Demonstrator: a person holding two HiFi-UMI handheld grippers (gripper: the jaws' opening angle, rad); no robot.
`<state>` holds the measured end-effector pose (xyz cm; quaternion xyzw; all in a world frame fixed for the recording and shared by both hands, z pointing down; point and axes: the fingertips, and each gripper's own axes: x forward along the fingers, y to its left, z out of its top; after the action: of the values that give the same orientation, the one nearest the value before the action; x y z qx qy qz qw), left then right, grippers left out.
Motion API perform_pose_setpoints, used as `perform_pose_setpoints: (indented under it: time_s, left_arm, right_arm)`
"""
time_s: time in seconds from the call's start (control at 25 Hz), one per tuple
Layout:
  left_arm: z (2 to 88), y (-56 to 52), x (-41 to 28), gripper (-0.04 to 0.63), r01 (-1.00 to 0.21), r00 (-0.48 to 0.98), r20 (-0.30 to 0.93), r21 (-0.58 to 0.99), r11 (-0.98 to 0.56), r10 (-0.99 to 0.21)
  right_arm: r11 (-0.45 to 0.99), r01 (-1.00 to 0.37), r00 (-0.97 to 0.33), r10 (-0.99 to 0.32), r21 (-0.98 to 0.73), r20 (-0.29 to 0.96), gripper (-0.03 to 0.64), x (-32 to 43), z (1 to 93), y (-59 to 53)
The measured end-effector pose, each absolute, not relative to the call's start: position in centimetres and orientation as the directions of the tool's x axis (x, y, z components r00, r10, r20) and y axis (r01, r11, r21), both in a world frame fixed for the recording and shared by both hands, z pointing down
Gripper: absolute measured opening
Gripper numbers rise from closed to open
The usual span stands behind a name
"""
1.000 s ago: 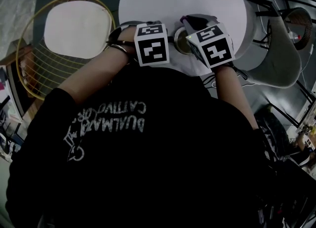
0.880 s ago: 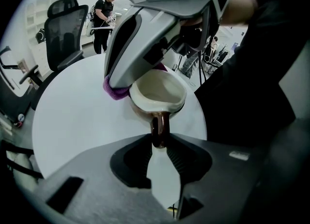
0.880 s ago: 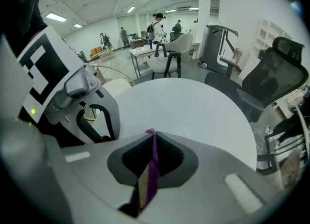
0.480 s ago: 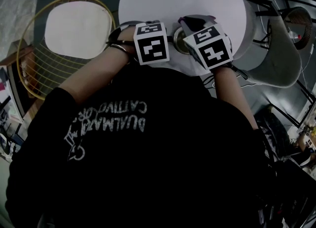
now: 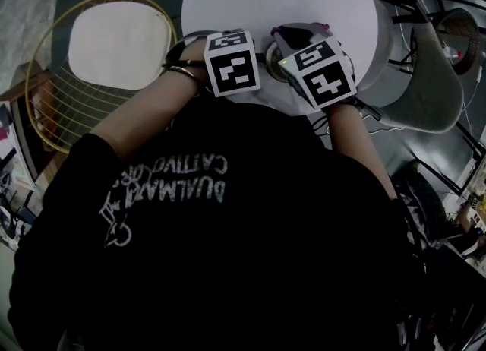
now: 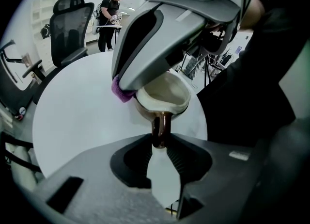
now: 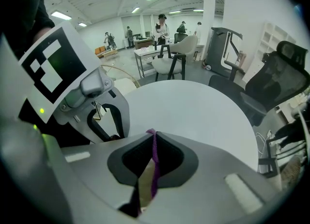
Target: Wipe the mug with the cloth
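The left gripper [image 6: 161,143] has its two dark fingers closed narrowly on the looped handle [image 6: 161,127] of a brown ceramic mug [image 6: 164,97] with a cream inside. The mug is upright with its open mouth up, above the near edge of a round white table [image 5: 281,0]. No view shows whether its base touches the tabletop.

The right gripper [image 7: 153,139] has its fingers pressed together on a thin purple cloth [image 7: 154,162], and a fold of it stands on edge between them. In the left gripper view, the right gripper's grey body reaches over the mug from above. A bunch of the purple cloth touches the mug's rim on the side away from the handle.

From the head view, the two black-and-white marker cubes sit side by side at the table's near edge. Only a sliver of the mug shows between them. The person's bare forearms run back from the cubes to a black printed shirt [image 5: 213,251].

Left of the table stands a chair with a yellow wire frame and a white seat cushion [image 5: 114,38]. Right of the table is a grey shell chair [image 5: 429,91]. Past the table's far side, a black mesh office chair [image 6: 72,26] stands near it. A person [image 6: 109,17] stands well apart from it.
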<state>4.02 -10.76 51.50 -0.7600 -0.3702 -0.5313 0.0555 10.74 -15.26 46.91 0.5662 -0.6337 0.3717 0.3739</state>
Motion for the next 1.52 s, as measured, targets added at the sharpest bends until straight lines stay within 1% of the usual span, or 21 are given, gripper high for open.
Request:
perform_pose_setpoints:
  time_s: [0.88, 1.16, 1.52]
  left_arm:
    - [51.8, -10.3, 4.4, 0.086, 0.584, 0.198, 0.858, 0.286, -0.76, 0.475]
    - [51.5, -10.6, 5.2, 0.083, 0.56, 0.285, 0.843, 0.24, -0.793, 0.457]
    - [51.6, -11.5, 4.2, 0.083, 0.546, 0.315, 0.827, 0.242, -0.802, 0.465]
  right_arm:
    - [0.137, -0.989, -0.117, -0.434, -0.062, 0.893, 0.009, 8.6, 47.0, -14.3]
    - [0.141, -0.988, -0.12, -0.433, -0.065, 0.893, 0.009, 8.0, 46.5, -13.9]
    - [0.129, -0.989, -0.118, -0.423, -0.07, 0.898, 0.009, 5.6, 46.2, -14.1]
